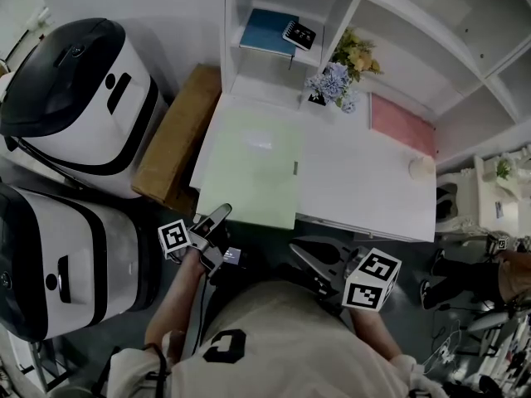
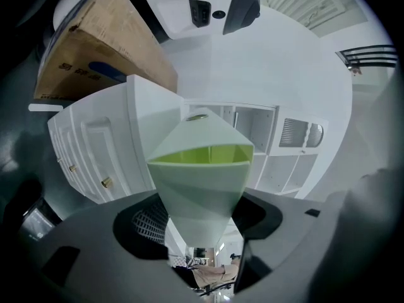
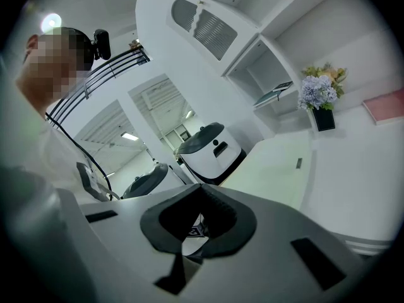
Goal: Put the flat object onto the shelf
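Green folder lies on the white tabletop, in front of the shelf. Left gripper fingers pinch its near left corner. Right gripper hangs off the near edge, its 2 fingers nearly together, empty.

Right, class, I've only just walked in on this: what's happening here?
A person stands at a white desk with a gripper in each hand. The left gripper has the near corner of a pale green folder between its fingers. Whether it is clamped is unclear, and the folder lies flat on the desk. The right gripper is empty, fingers almost together. The folder is not yet on the shelf.
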`<state>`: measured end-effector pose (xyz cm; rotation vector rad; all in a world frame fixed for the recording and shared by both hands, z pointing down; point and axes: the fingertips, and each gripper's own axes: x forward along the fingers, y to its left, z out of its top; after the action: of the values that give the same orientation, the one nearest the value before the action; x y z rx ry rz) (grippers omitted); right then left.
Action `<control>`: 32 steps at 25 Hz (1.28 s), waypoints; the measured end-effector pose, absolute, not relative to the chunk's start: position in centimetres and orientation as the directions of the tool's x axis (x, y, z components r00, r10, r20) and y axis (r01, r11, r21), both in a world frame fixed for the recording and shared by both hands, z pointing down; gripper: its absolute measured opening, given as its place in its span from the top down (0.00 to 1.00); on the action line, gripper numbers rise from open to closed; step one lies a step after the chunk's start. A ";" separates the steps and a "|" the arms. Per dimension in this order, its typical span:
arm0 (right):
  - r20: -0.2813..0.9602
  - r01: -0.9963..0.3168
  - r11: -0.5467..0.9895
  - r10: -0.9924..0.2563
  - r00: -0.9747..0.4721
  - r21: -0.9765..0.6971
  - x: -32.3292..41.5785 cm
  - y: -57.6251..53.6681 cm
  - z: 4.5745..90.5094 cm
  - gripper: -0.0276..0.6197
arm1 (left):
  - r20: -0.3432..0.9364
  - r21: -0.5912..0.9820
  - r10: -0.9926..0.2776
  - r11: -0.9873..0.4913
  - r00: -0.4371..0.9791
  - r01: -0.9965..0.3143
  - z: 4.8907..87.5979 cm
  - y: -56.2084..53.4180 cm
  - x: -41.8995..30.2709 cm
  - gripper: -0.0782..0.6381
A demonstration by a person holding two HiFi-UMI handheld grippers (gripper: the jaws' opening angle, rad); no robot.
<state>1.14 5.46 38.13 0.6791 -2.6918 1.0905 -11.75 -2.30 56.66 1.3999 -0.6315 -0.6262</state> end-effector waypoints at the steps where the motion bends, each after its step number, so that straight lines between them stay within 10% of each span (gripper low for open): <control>1: 0.309 -0.466 0.632 -0.349 -0.884 -0.619 1.0 5.4 38.1 0.92 | 0.031 0.997 -0.726 0.068 0.687 0.027 56.6 -2.4 -11.8 0.47; 32: 0.260 -0.385 0.644 -0.285 -0.923 -0.661 3.8 -0.6 38.2 0.92 | 0.117 0.993 -0.747 0.111 0.655 -0.050 56.3 -7.8 -10.7 0.48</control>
<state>3.77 -0.63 38.18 0.5588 -2.7270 1.1432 -10.68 -7.80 56.31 1.3835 -0.7306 -0.5847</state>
